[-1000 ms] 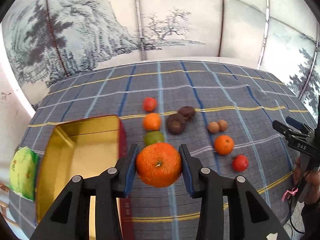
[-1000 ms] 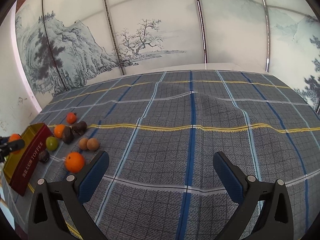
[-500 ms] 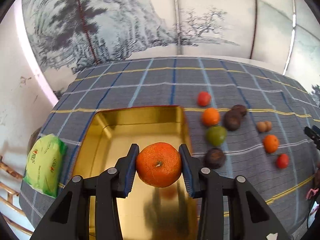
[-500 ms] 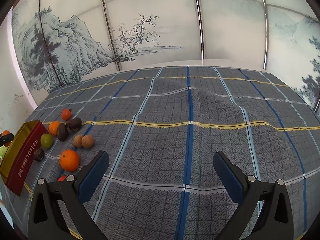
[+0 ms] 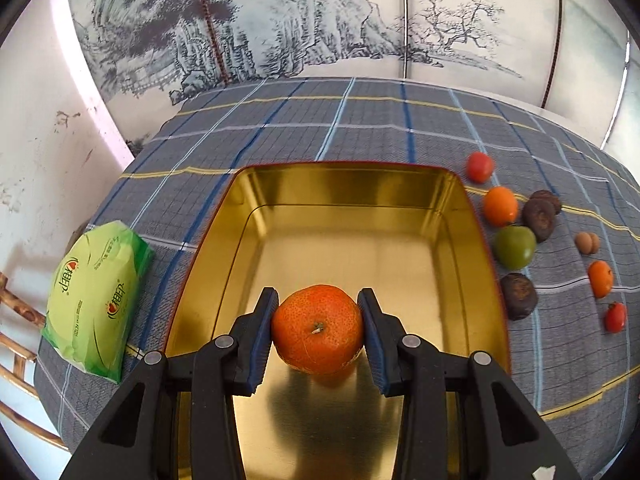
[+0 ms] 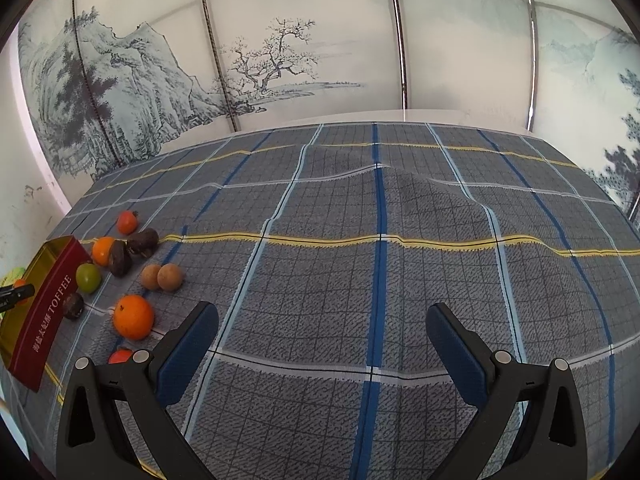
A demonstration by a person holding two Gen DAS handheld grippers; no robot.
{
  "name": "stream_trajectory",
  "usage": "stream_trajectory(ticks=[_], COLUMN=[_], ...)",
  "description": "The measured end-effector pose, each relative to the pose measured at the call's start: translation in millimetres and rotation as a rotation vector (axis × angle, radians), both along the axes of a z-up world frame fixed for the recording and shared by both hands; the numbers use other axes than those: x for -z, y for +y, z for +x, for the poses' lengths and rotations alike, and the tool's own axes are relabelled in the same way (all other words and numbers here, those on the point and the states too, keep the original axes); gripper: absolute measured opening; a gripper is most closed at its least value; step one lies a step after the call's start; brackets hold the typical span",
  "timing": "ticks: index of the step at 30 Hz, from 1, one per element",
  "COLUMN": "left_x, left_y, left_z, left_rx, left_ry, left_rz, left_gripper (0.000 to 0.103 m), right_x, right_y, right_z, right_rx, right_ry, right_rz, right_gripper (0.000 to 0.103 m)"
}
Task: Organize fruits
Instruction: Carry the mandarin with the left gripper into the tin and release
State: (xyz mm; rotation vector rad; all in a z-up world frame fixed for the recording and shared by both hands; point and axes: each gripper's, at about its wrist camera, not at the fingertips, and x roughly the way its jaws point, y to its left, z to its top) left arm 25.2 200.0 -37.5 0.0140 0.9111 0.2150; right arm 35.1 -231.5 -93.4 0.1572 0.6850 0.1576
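One mandarin (image 5: 318,329) between left jaws, over tin (image 5: 456,196) (possibly touching)

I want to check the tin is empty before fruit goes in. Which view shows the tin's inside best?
The left wrist view: it looks down into the gold tin, bare inside. The right wrist view shows only its red outer wall at the edge.

I see a table under a grey plaid cloth (image 6: 400,288) with blue, white and yellow stripes, rucked into a ridge mid-table. Behind it, folding-screen panels (image 6: 280,60) carry an ink landscape of cliffs and bare trees. Scuffed white wall (image 5: 48,128) at left; bamboo chair frame (image 5: 16,320) below it. Even daylight.
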Motion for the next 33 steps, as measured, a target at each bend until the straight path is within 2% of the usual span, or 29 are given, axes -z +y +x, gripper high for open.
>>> stream_trajectory(ticks=[24,31,33], left_x=[11,5,3], left_y=[13,14,14], left_z=[2,2,2], left_rx=[-0.031,-0.042,-0.048], left_ry=[0.021,0.001,-0.003], left_rz=[-0.012,0.004,0.002], left_gripper=[0.037,0.039,0.042], right_x=[4,5,5], right_y=[2,3,3], right_z=[2,2,3], right_rx=[-0.005,-0.006,-0.007], right_ry=[0.019,0.023,0.023], right_rz=[-0.012,-0.016,-0.016], right_gripper=[0.103,0.103,0.103])
